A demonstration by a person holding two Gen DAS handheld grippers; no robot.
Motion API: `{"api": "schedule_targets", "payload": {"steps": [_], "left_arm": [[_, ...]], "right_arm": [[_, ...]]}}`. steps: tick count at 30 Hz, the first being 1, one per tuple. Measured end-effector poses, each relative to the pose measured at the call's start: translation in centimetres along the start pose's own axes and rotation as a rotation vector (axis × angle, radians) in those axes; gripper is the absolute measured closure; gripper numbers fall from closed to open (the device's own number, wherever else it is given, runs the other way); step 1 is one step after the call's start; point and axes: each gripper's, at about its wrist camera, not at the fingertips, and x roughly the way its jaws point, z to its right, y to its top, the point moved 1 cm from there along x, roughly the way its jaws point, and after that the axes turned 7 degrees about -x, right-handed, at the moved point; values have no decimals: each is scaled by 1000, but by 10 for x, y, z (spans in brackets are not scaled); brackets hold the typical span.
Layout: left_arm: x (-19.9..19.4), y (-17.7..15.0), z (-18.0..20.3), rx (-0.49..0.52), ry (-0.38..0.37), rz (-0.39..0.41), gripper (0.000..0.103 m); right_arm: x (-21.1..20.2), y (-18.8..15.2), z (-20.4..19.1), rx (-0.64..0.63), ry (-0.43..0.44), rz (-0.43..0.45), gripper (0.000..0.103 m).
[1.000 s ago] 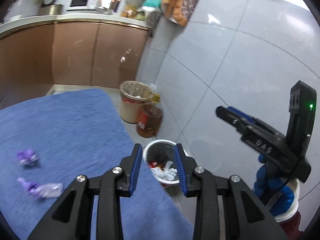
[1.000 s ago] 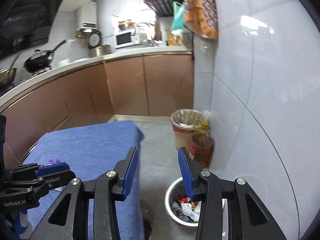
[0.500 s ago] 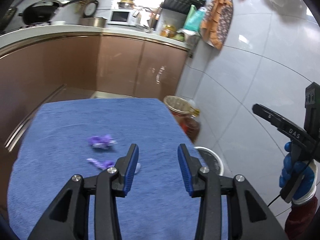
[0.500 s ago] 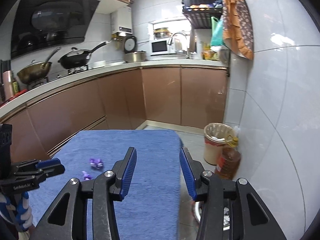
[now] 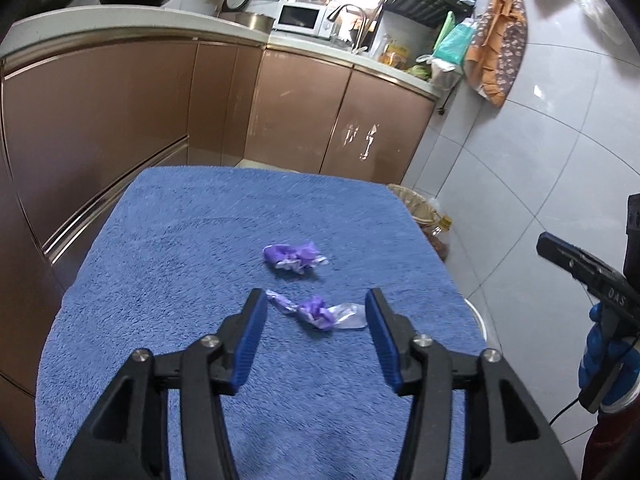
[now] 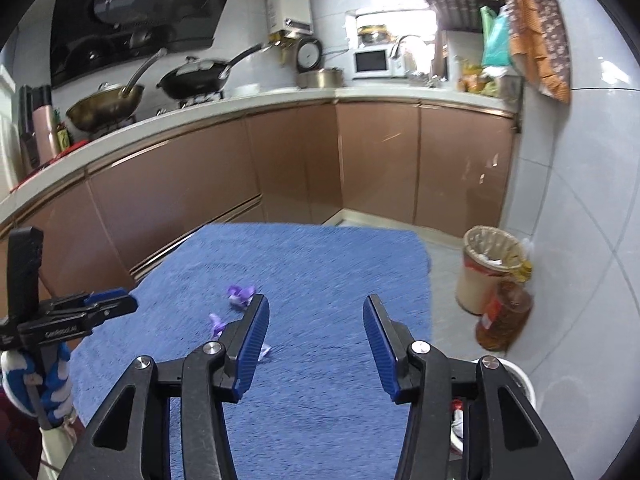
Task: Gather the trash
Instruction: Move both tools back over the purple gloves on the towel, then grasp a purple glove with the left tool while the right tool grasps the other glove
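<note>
Two crumpled purple wrappers lie on the blue towel-covered table (image 5: 168,240). The near wrapper (image 5: 318,312), purple with a clear end, lies just ahead of my open, empty left gripper (image 5: 316,316). The far wrapper (image 5: 294,257) lies a little beyond it. In the right wrist view the far wrapper (image 6: 240,294) and the near wrapper (image 6: 218,324) sit left of my open, empty right gripper (image 6: 316,322), which hovers over the table's right half. A white trash bin (image 6: 516,380) with trash inside stands on the floor at the table's right side.
A tan waste basket (image 6: 488,268) and an amber oil bottle (image 6: 504,316) stand on the floor by the tiled wall. Brown kitchen cabinets (image 5: 120,120) with woks and a microwave run behind the table. My right gripper also shows in the left wrist view (image 5: 580,268).
Both grippers have swung left from over the white bin to over the table. The left gripper now has the near purple wrapper between its fingertips' line. Both stay open.
</note>
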Motion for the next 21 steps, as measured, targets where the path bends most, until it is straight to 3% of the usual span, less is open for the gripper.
{"api": "schedule_targets", "payload": {"steps": [9,15,21], "left_arm": [[75,13,-21,25,-4,-111,50],[131,28,-24,147,-34,-177,48],[177,44,-27,247,-55,-220,45]], "right_arm": [[75,-18,-26,-59,180,-138,56],[129,-31,-41,-111,352,-238,52],[166,-36,-56,-187,454,-288,49]]}}
